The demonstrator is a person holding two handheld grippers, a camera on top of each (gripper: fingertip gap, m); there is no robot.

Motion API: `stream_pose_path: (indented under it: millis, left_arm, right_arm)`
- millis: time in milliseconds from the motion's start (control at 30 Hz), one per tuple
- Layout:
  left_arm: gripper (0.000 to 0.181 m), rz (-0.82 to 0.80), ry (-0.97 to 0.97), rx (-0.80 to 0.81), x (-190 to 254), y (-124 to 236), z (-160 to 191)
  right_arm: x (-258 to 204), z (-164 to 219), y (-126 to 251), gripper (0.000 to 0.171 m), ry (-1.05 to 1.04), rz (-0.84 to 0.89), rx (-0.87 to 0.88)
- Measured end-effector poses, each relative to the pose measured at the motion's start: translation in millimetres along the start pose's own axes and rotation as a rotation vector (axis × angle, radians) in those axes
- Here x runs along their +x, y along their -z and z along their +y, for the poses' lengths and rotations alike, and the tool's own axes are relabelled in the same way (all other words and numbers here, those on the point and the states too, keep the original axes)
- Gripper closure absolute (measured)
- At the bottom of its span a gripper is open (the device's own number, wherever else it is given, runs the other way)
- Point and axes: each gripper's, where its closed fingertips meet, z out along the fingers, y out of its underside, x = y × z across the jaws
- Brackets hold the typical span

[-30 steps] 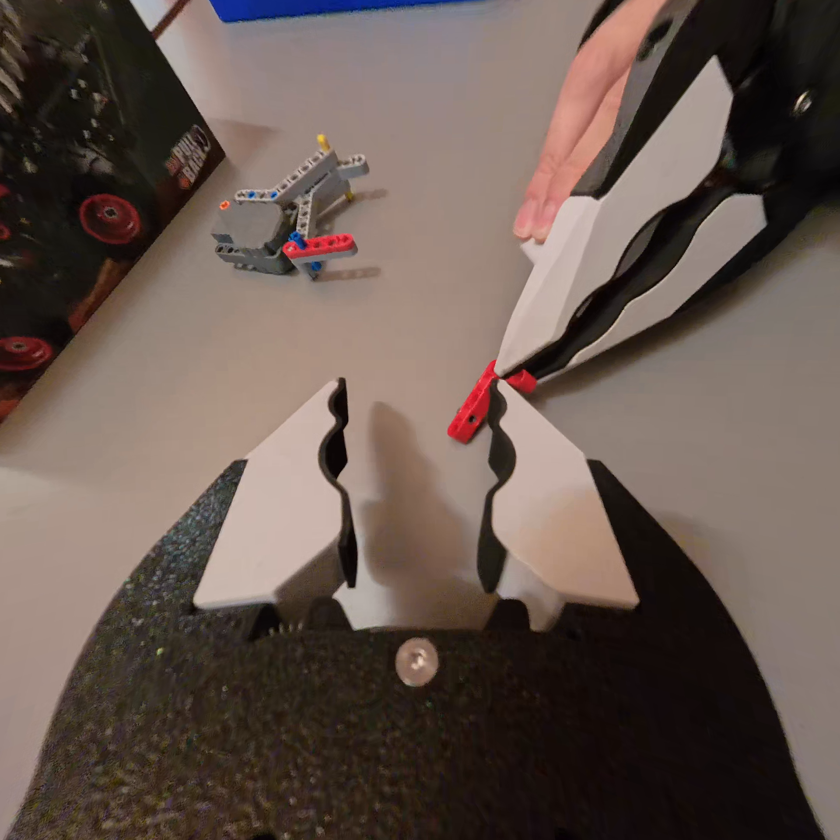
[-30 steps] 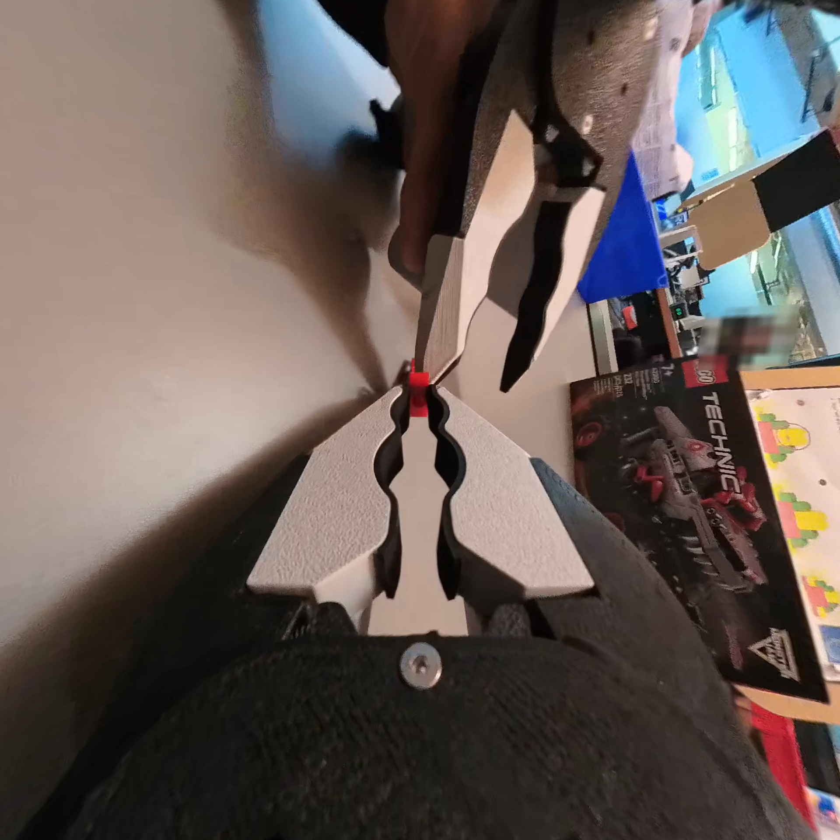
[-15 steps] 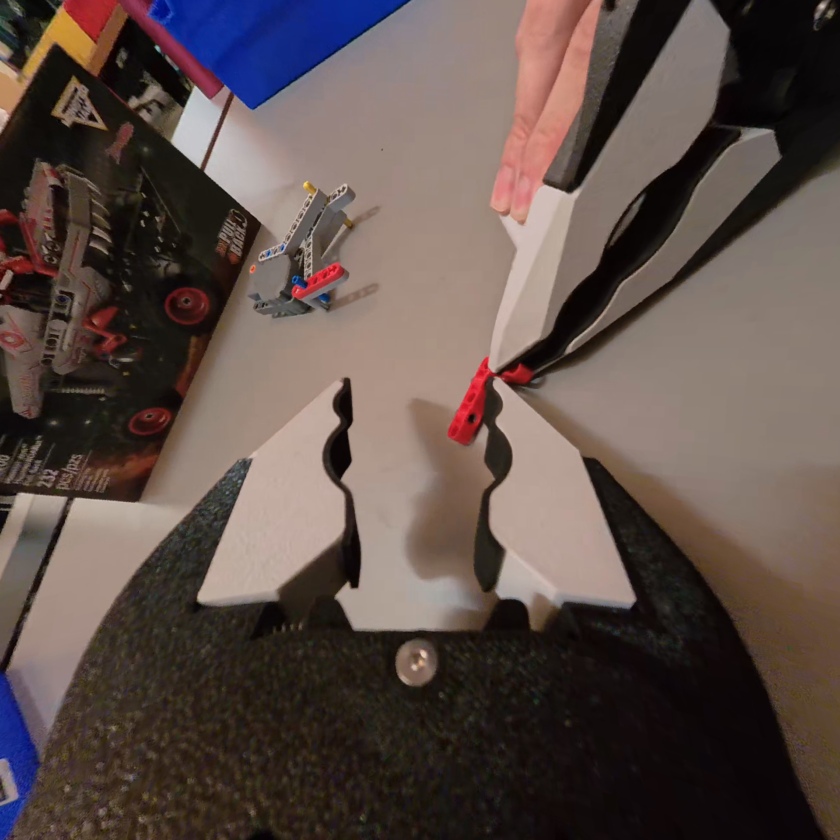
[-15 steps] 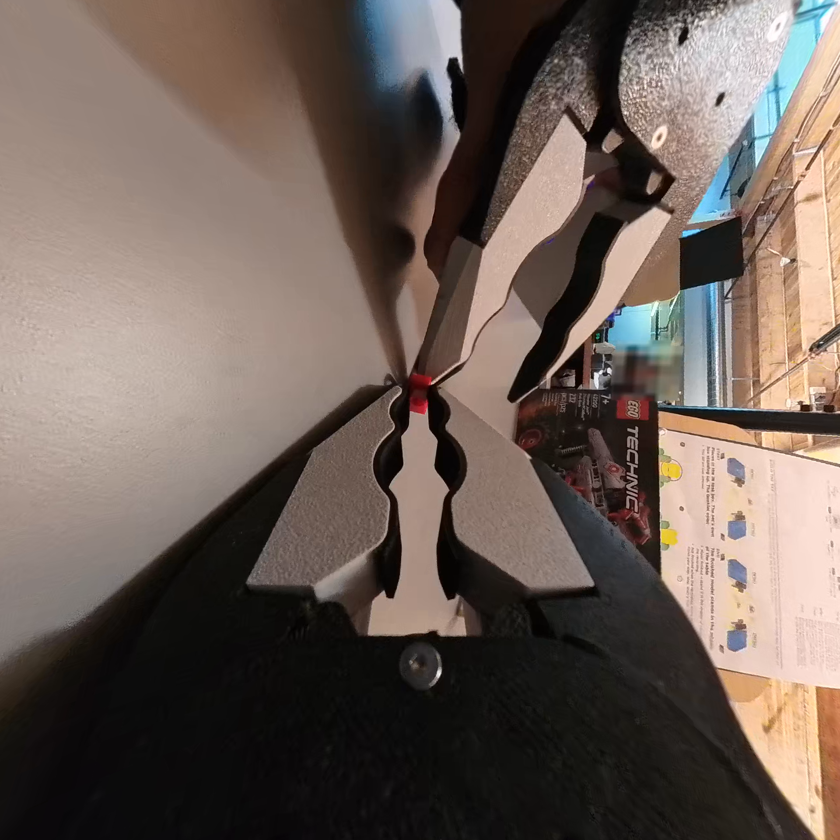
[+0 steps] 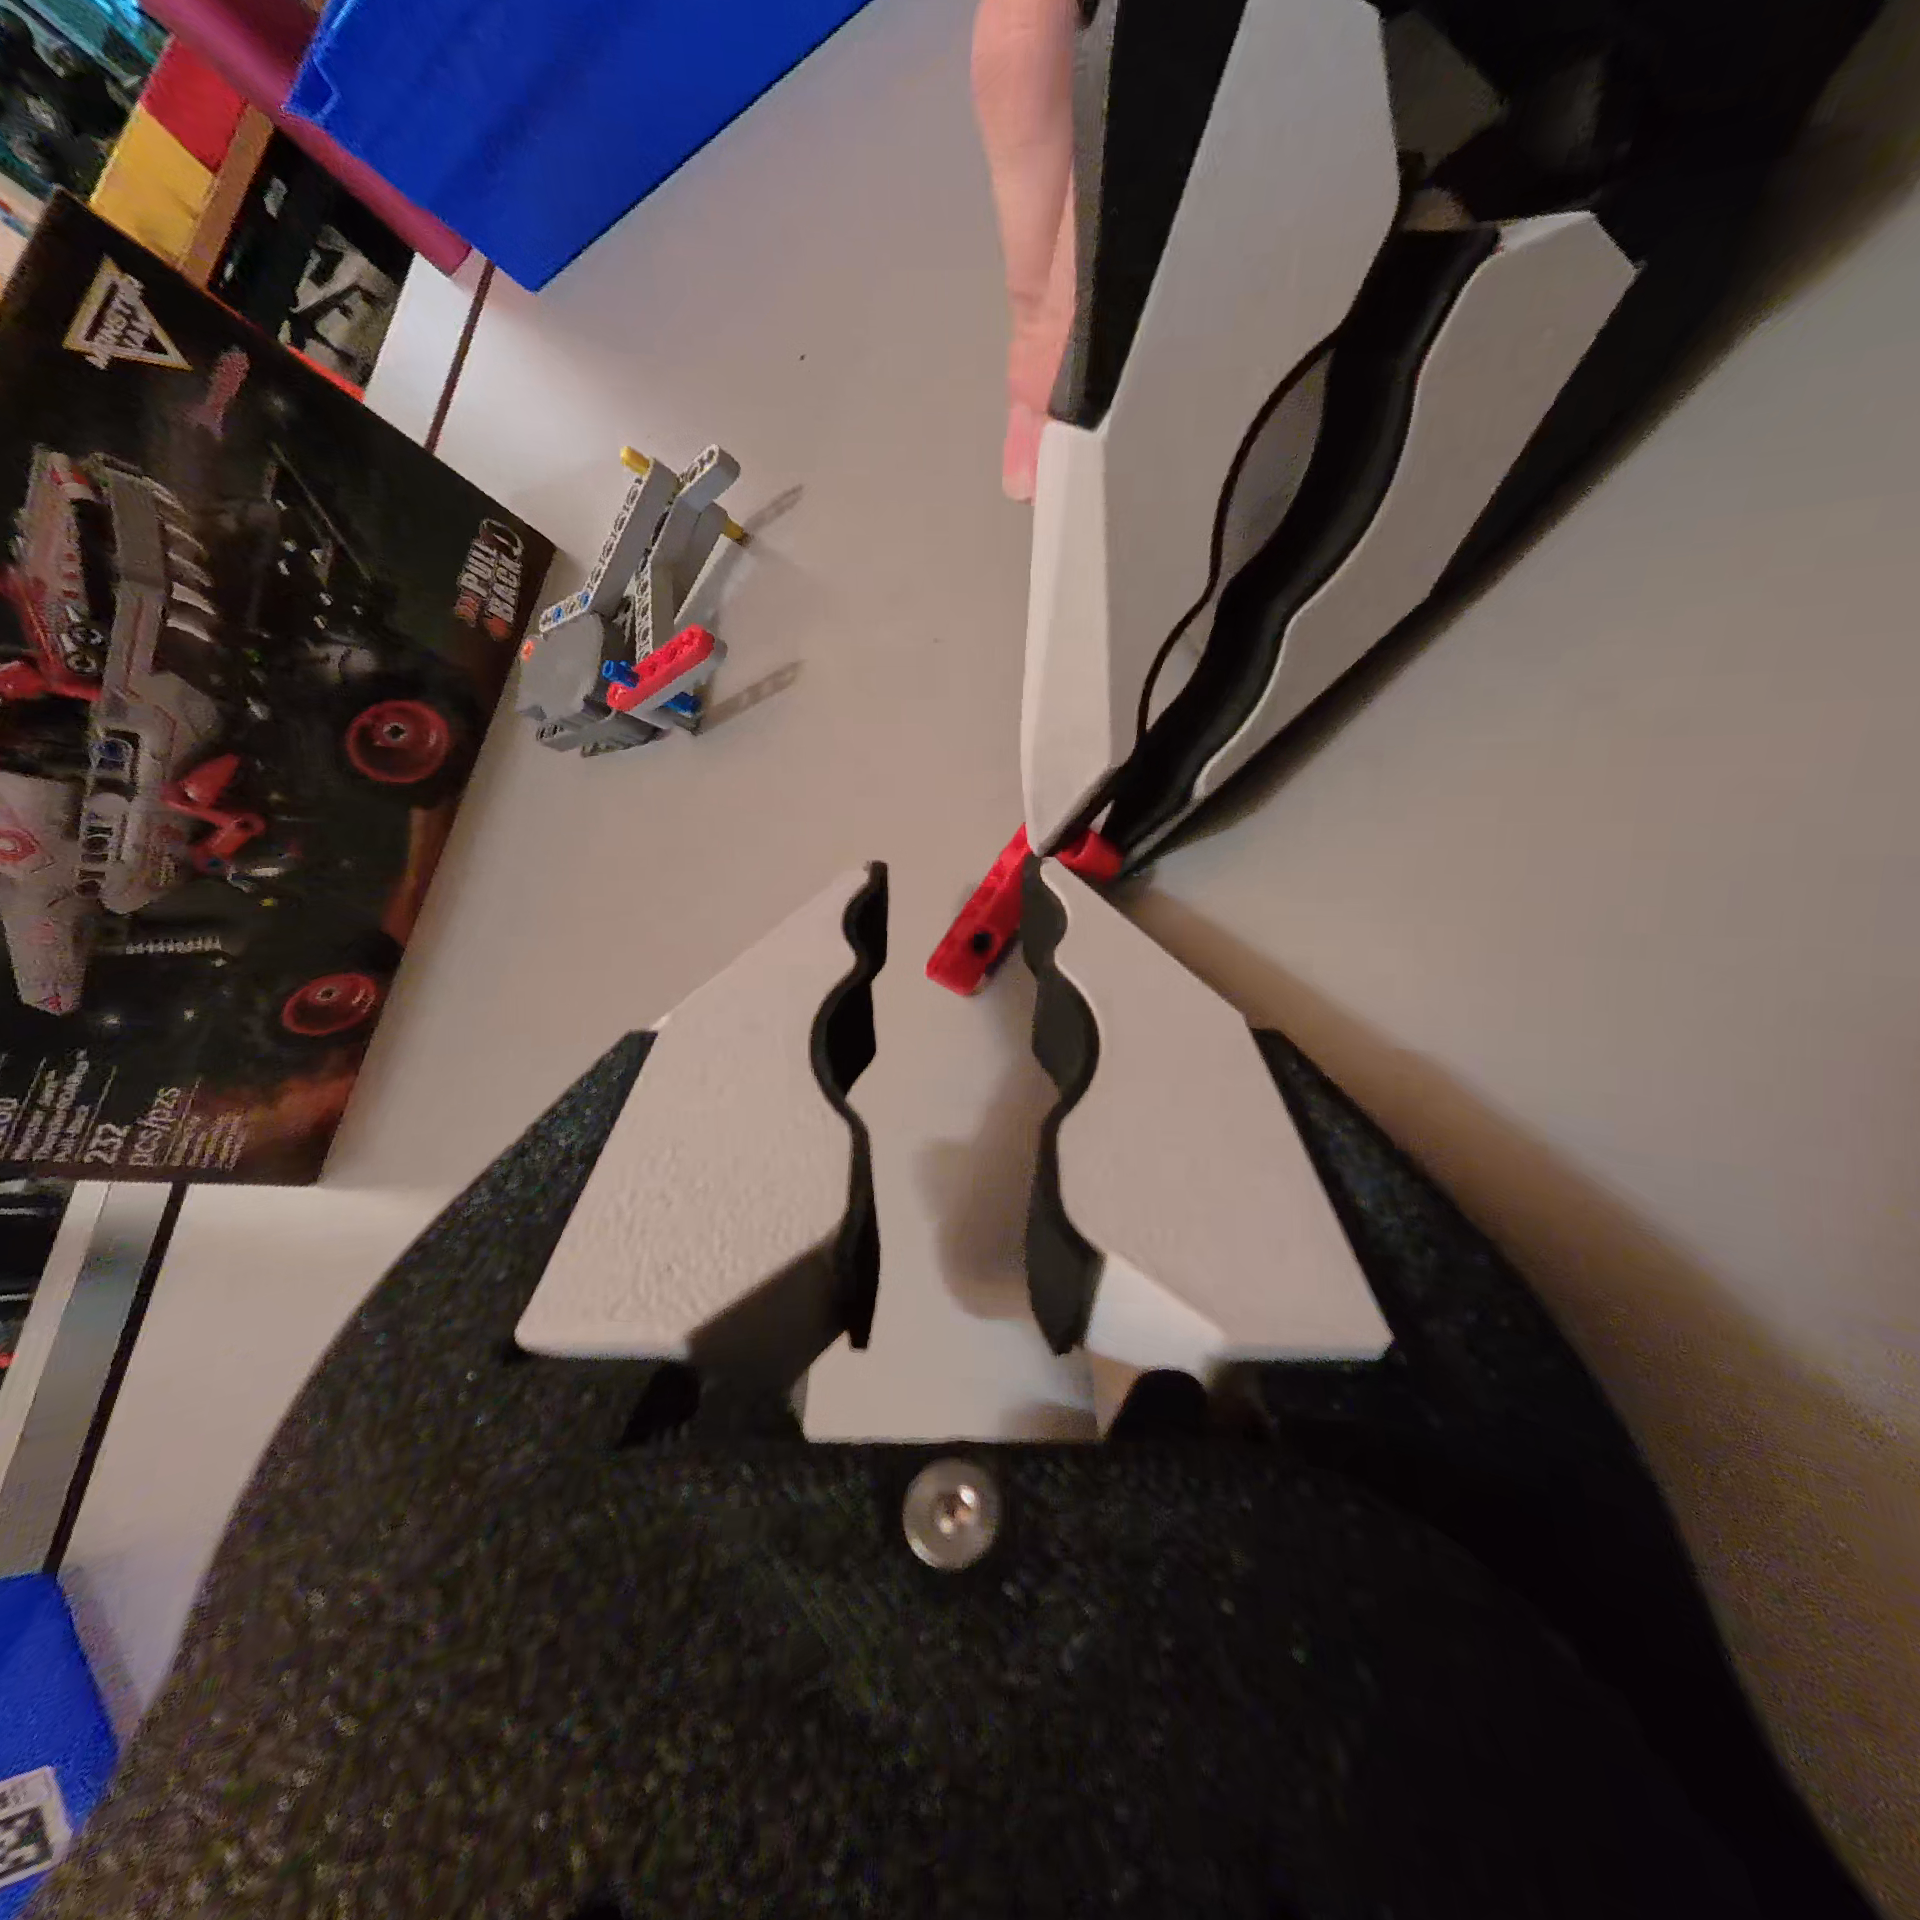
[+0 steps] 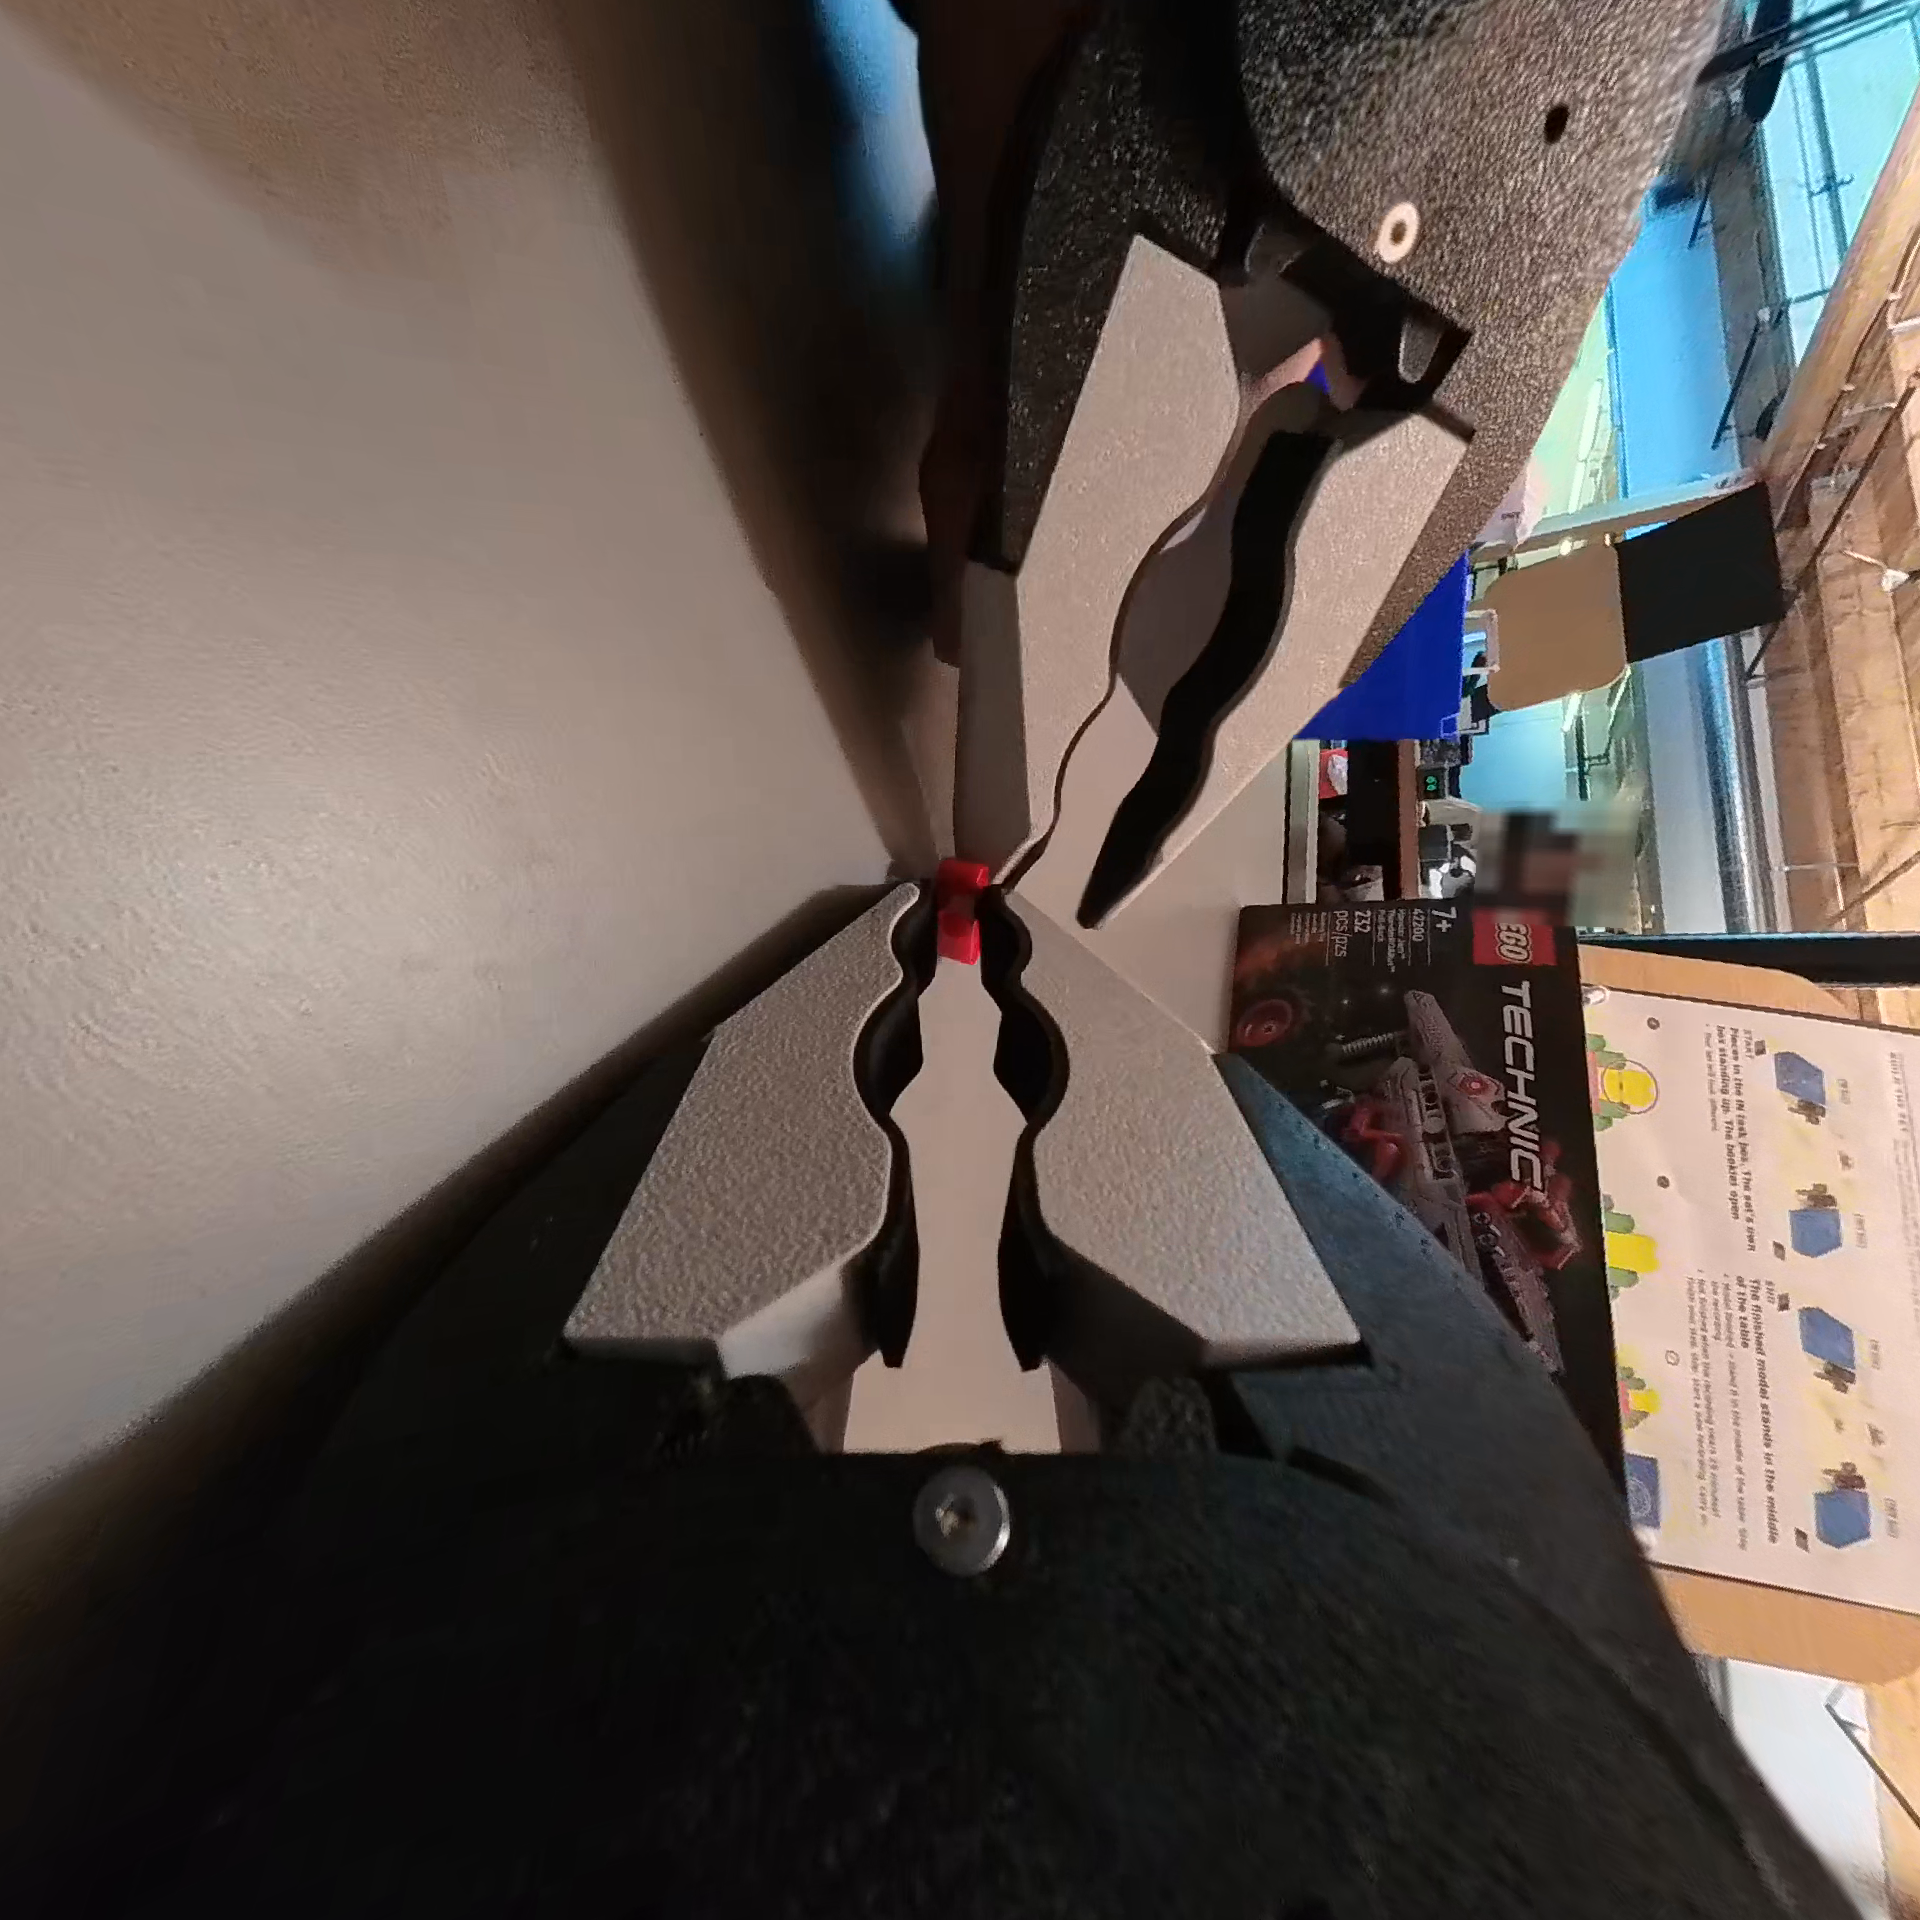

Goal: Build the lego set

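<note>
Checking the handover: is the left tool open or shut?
Open. Left tool: its fingers stand apart, table between them; the red piece touches only one.

Red piece (image 5: 971, 940) glossy plastic; table (image 5: 1558, 831) smooth matt; box (image 5: 208, 727) glossy printed card.

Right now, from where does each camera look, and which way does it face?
Left wrist view: on the left gripper, facing across the table to the partial model; a hand shows.
Right wrist view: on the right gripper, rolled sideways, facing the set box.
Both show the red piece and the opposite gripper.
</note>
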Motion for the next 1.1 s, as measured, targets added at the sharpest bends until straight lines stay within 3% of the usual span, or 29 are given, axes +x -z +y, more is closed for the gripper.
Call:
stream_pose_path:
  millis: [67, 200, 700, 900, 1100]
  left_arm:
    - [0.163, -0.011, -0.044, 0.005, 2, 0, -1]
    - [0.156, -0.084, -0.108, 0.024, -1, 5, -3]
    - [0.142, -0.106, -0.11, -0.004, -4, 7, -2]
    - [0.123, -0.154, -0.08, -0.022, -13, 8, -1]
    - [0.122, -0.171, -0.056, 0.0, -18, 11, -2]
  right_arm:
    - [0, 1, 0, 0.164, -0.001, 0.003, -0.003]
    - [0, 1, 1, 0.163, 0.002, 0.019, -0.02]
    - [0, -1, 0, 0.164, 0.025, 0.017, -0.015]
    - [0, -2, 0, 0.164, 0.018, 0.007, 0.002]
    - [1, -1, -1, 0.164, 0.021, 0.015, -0.003]
